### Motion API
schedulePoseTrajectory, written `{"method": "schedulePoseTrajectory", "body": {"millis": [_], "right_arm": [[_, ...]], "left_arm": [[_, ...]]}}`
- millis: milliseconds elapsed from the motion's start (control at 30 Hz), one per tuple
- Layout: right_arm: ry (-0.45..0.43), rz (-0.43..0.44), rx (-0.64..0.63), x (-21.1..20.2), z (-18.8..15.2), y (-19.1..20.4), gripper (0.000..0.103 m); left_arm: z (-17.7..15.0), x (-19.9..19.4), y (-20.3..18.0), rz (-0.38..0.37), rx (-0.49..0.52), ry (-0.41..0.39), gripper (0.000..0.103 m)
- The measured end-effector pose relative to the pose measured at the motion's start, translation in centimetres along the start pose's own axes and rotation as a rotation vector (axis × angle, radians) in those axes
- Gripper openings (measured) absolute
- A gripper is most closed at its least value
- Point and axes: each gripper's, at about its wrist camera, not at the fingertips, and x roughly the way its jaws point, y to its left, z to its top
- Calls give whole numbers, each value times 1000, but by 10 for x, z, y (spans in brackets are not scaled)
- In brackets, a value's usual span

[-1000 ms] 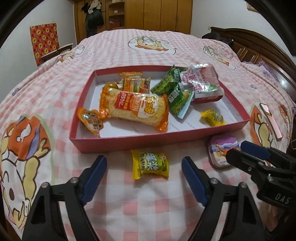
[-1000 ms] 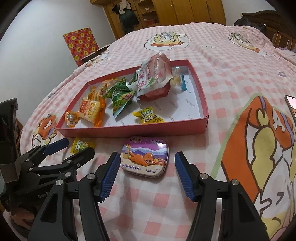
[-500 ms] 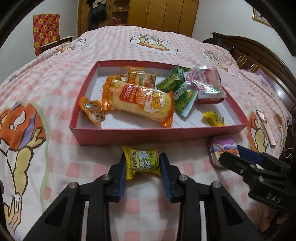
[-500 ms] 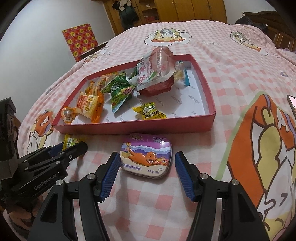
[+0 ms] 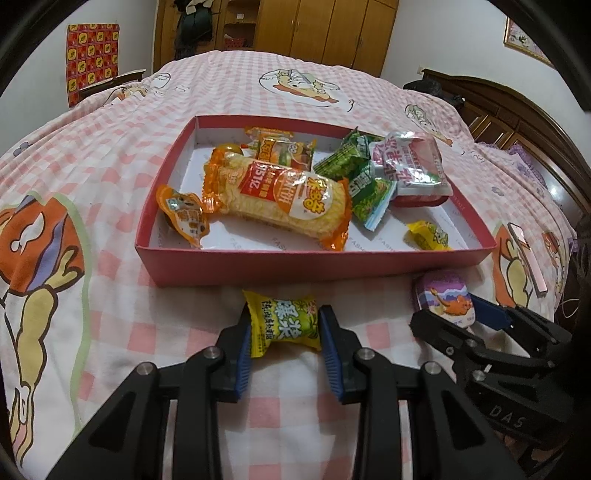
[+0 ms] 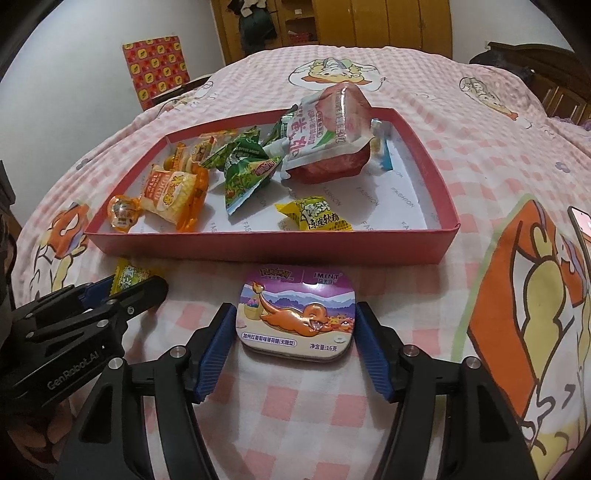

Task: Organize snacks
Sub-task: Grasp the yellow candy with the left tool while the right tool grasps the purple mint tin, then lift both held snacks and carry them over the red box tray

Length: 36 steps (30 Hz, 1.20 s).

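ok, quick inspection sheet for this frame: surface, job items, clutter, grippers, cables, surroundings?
Surface: pink checked bedspread with cartoon prints.
Job's things: red tray holding assorted snack packs; yellow-green candy and mint tin lie on the bedspread in front of it.
Clutter: phone right of the tray.
Grippers: left gripper jaws shut on the candy; right gripper jaws touching the tin's sides.
Cables: nothing seen.
Surroundings: wooden wardrobe, dark headboard.
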Motion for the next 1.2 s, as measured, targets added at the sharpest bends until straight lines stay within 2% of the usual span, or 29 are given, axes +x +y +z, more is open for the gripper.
{"method": "schedulePoseTrajectory", "body": {"millis": [300, 367, 433, 900, 1200], "right_arm": [[-27, -56, -43, 2, -8, 10, 69], [-31, -45, -35, 1, -8, 8, 68], [-40, -47, -21, -1, -8, 6, 63], [-47, 3, 5, -11, -10, 1, 63], [-60, 52, 17, -28, -17, 2, 63]], "left_arm": [[-1, 0, 0, 0, 3, -11, 35], [-1, 0, 0, 4, 7, -11, 35], [-1, 1, -1, 3, 8, -13, 35], [-1, -6, -8, 29, 25, -16, 33], [-4, -27, -13, 9, 26, -38, 30]]}}
